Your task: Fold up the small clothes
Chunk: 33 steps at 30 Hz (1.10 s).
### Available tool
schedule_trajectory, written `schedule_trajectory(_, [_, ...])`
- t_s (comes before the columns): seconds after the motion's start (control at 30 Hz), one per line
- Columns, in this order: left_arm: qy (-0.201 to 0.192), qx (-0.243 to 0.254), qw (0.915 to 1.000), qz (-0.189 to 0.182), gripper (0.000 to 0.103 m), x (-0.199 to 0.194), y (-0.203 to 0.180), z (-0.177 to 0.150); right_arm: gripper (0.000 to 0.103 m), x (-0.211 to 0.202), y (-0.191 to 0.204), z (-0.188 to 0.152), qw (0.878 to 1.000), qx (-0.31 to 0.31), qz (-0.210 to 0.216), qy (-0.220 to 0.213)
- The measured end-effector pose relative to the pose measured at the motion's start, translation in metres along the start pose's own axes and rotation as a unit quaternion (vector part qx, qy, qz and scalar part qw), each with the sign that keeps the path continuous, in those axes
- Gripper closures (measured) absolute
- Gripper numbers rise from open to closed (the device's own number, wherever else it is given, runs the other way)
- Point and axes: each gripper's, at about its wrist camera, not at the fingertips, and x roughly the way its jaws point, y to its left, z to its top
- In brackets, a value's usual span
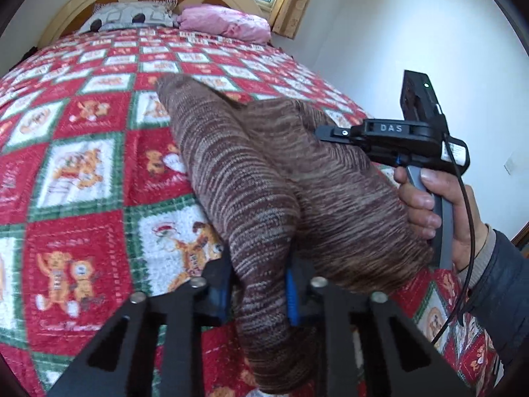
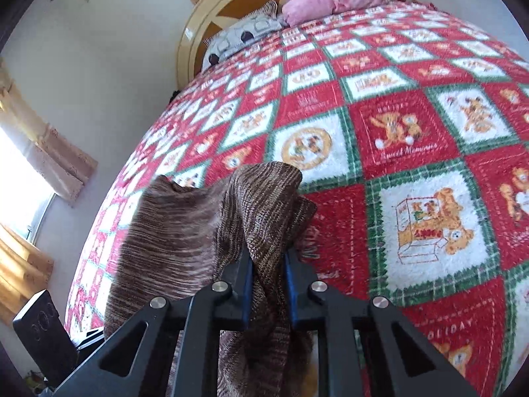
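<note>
A brown striped knit garment (image 1: 264, 178) hangs bunched above the bed between both grippers. In the left wrist view my left gripper (image 1: 259, 297) is shut on one fold of it, and its blue pads (image 1: 292, 297) press the knit from both sides. To the right, a hand (image 1: 420, 198) holds the right gripper (image 1: 330, 131), whose tips are buried in the cloth. The right wrist view shows my right gripper (image 2: 268, 291) shut on another bunch of the garment (image 2: 185, 231), which drapes down to the left. Part of the left gripper's black body (image 2: 36, 324) shows at the lower left.
A red, green and white patchwork blanket (image 1: 82, 172) with teddy bear prints covers the bed (image 2: 413, 152). A grey pillow (image 1: 129, 16) and a pink pillow (image 1: 228, 23) lie at the cream headboard (image 1: 66, 10). White walls and curtained windows (image 2: 20, 172) flank the bed.
</note>
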Motion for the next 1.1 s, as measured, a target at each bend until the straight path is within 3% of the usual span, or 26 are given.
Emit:
schedule_trajectory(0.3, [-0.029, 0.017, 0.9993, 0.016, 0.081, -0.062, 0.001, -0.006, 0.088, -0.03, 0.065, -0.008, 0.999, -0.034, 0.019, -0.016])
schedule_trajectory(0.5, [-0.054, 0.006, 0.9975, 0.045, 0.081, -0.121, 0.019, -0.027, 0.088, -0.028, 0.125, -0.027, 0.996, -0.056, 0.063, -0.018])
schedule_trajectory(0.87, [-0.091, -0.033, 0.9896, 0.106, 0.081, -0.213, 0.066, -0.074, 0.088, 0.006, 0.25, -0.066, 0.984, -0.107, 0.145, 0.016])
schedule_trajectory(1.1, [-0.114, -0.073, 0.9804, 0.143, 0.081, -0.248, 0.095, -0.107, 0.088, 0.04, 0.317, -0.09, 0.974, -0.138, 0.176, 0.046])
